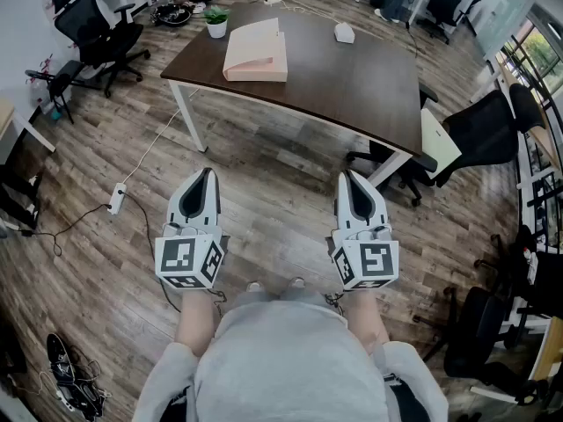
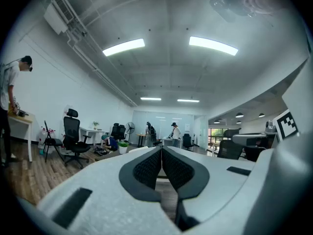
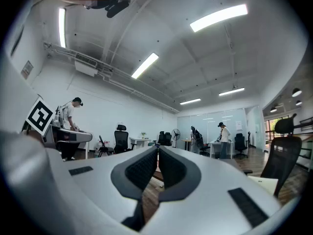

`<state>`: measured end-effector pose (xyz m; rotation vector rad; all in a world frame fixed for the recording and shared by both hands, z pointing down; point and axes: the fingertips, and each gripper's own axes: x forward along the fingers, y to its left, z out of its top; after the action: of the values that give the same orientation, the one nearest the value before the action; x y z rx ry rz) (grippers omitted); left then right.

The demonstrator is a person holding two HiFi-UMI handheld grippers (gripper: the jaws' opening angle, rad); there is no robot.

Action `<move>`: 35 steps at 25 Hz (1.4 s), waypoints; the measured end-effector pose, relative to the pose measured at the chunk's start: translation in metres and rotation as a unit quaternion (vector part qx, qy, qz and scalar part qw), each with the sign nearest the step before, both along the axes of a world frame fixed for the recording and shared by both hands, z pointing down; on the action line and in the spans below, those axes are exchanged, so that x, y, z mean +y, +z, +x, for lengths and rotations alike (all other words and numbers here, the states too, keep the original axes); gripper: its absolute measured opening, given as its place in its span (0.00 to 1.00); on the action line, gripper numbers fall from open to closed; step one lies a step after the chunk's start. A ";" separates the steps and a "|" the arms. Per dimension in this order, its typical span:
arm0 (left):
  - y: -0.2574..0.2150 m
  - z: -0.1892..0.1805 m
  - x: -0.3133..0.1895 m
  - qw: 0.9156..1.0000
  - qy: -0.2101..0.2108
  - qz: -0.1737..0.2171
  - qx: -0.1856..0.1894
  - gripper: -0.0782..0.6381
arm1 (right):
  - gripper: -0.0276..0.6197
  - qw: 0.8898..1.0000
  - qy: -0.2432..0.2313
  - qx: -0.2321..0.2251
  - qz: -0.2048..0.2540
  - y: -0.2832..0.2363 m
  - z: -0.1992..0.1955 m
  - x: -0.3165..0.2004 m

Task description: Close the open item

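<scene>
From the head view, the pale pink box [image 1: 255,53] lies on the far left part of the dark bench [image 1: 352,86], its lid seemingly raised, with a small plant pot [image 1: 215,22] just behind it; the left claw [image 1: 205,174] and right claw [image 1: 347,177] hang level over the floor [image 1: 273,192], well apart from the bench, so the approach is not yet made; a power strip [image 1: 116,199] and its cable [image 1: 149,152] lie on the floor to the left, and a careless step that way could snag them; an office chair [image 1: 479,139] crowds the bench's right corner, so that side looks tight. In the left gripper view, the jaws are pressed together with nothing between them; the bench shows only as a sliver past the tips. In the right gripper view, the jaws likewise meet at the tips and hold nothing. With both claws closed, the lid would likely be pushed rather than pinched; a push set too low or too hard could slide the light box along the smooth bench toward the plant pot, or fold the lid askew.
</scene>
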<state>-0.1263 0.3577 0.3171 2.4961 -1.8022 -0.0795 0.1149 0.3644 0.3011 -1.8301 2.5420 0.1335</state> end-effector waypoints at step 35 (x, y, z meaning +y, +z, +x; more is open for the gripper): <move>0.017 -0.034 -0.074 1.000 0.017 -0.004 -0.001 0.12 | 0.06 1.000 0.005 -0.026 0.013 0.014 -0.037 -0.072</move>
<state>-0.1603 0.2835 0.3342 2.5214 -1.7557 -0.0691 0.0775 0.2923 0.3153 -1.8129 2.4835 0.1173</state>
